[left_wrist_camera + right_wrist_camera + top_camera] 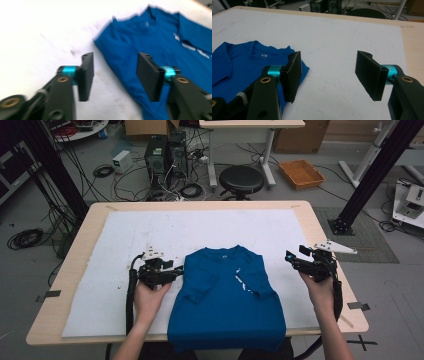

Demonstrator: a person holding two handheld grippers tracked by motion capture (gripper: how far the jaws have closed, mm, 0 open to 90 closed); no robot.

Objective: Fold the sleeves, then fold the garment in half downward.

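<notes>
On the white cloth (125, 285) covering the table (320, 227), seen from above, a blue shirt (227, 305) lies with both sleeves folded inward, its hem hanging over the near edge. The left gripper (172, 272) sits just beside the shirt's left edge; the right gripper (295, 259) is held apart from its right side.

From the left gripper view, the left gripper (115, 75) has its jaws spread wide, straddling the shirt's (162, 42) edge, holding nothing.

From the right gripper view, the right gripper (329, 75) is likewise spread and empty over bare cloth (332, 37), the shirt (242, 62) to its left.
</notes>
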